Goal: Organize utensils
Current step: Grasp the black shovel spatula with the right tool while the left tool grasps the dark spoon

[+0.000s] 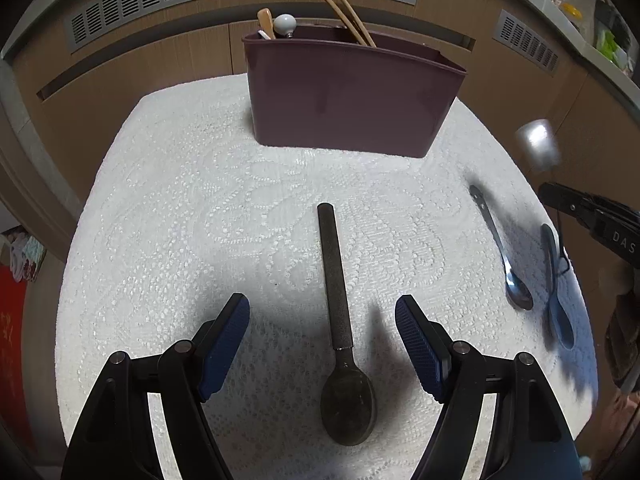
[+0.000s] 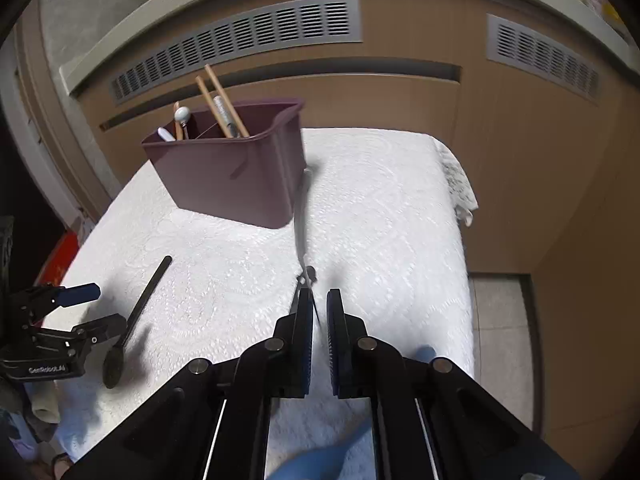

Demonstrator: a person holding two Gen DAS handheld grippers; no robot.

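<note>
Left gripper (image 1: 322,302): jaws spread wide, holding nothing. It hovers low over the white tablecloth (image 1: 180,200).

Black spoon (image 1: 338,320) lies flat on the cloth, directly ahead and below, centred in the gap between my two left fingers. Its long axis runs straight away from me, in line with the fingers. The bowl is at the near end, about level with the finger roots. The handle tip is at the far end, pointing at the purple bin (image 1: 344,92). The fingers flank the lower handle on either side, neither one touching.

Judgement: the jaws already cross the handle squarely, so no wrist turn is needed. I only have to drop and pinch just above the bowl.

The bin stands upright at the far edge of the cloth, well apart from the spoon. Chopsticks (image 1: 348,12) and a few handles stick out of it.

Right gripper (image 2: 320,300): narrowed almost fully onto a thin metal utensil (image 2: 302,220). It is blurred, with its long end aimed toward the bin's near corner. I cannot tell what kind it is.

A silver spoon (image 1: 502,252) and a blue spoon (image 1: 556,292) lie side by side on the right part of the cloth, handles away from me. They are nearer the right hand. The black spoon is the left's.
</note>
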